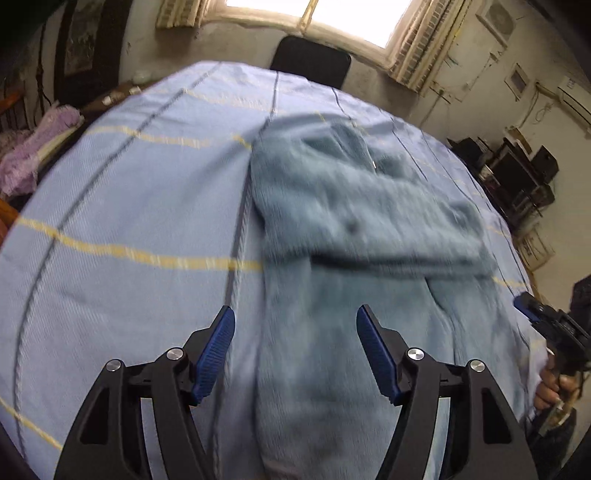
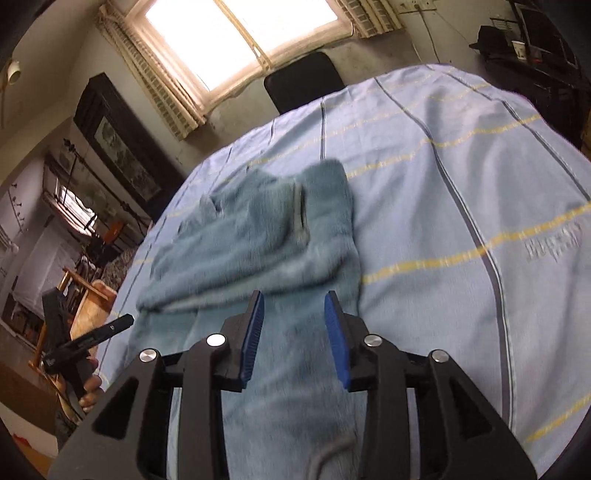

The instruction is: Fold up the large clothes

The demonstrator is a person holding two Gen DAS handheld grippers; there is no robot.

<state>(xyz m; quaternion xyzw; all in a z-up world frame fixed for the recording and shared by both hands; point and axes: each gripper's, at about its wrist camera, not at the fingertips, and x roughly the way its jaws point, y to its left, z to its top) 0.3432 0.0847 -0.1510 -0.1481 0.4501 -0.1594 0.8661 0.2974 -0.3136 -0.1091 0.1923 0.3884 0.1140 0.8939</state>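
Note:
A fuzzy teal-blue garment [image 1: 343, 236] lies partly folded on a light blue striped sheet [image 1: 129, 192], its upper part laid across the lower part. My left gripper [image 1: 295, 317] is open and empty, hovering over the garment's near left edge. In the right wrist view the same garment [image 2: 266, 240] shows with a grey zipper strip. My right gripper [image 2: 294, 301] is open and empty above the garment's near part. The right gripper also shows in the left wrist view [image 1: 546, 325], held by a hand at the right edge. The left gripper shows in the right wrist view [image 2: 92, 339].
A black chair back [image 1: 310, 61] stands past the far edge of the sheet under a bright window [image 1: 314, 14]. Purple fabric [image 1: 33, 155] lies at the left. Dark shelves with equipment [image 1: 517, 177] stand at the right. A wooden frame [image 2: 85, 295] stands left of the bed.

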